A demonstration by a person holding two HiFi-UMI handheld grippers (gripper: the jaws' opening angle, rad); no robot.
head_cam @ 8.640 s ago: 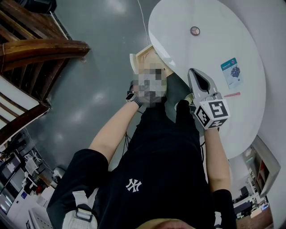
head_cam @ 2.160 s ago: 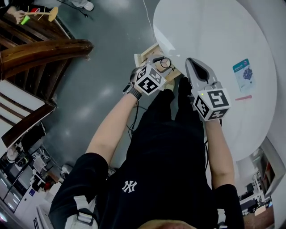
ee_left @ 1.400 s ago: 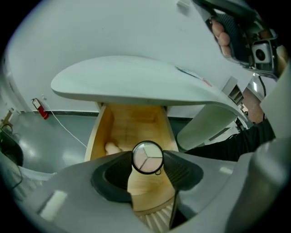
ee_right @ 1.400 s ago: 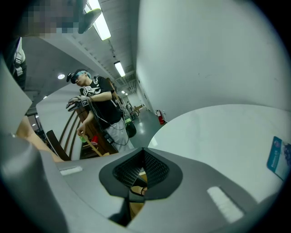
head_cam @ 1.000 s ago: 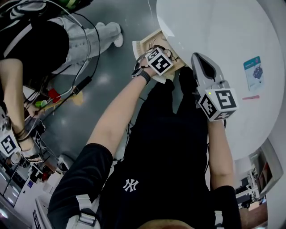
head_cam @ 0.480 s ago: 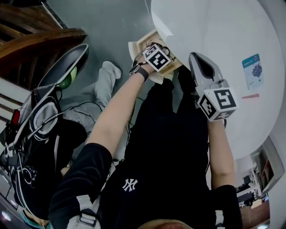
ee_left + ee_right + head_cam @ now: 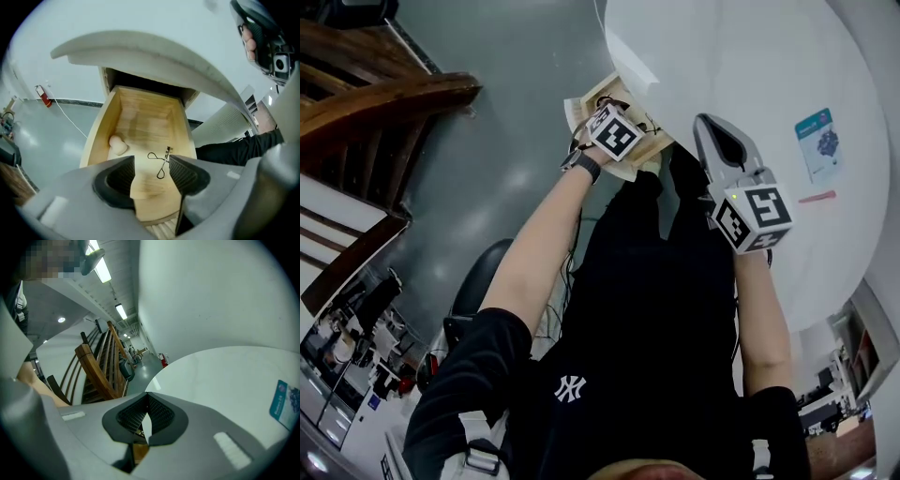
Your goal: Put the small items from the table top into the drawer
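The wooden drawer [image 7: 140,117] stands pulled out from under the white table top [image 7: 741,66]. Inside lie a beige egg-shaped piece [image 7: 117,144] and a thin black wire tool with loops [image 7: 161,161]. My left gripper [image 7: 151,165] hovers above the drawer [image 7: 654,147], pointing steeply down, open, with nothing between its pads. In the head view the left gripper [image 7: 615,129] shows mainly as its marker cube. My right gripper [image 7: 715,152] rests at the table's near edge, shut and empty. A blue packet [image 7: 817,142] and a pink stick [image 7: 814,197] lie on the table.
The blue packet [image 7: 283,405] also shows at the right edge of the right gripper view, on the white table [image 7: 220,376]. A wooden stair rail [image 7: 384,94] runs at the far left over the grey floor [image 7: 506,187]. The person's black-clad legs fill the space below the drawer.
The round item seen on the table early on is gone from it. My left gripper has stayed over the drawer and the right has kept still. A bystander at the left left the view.
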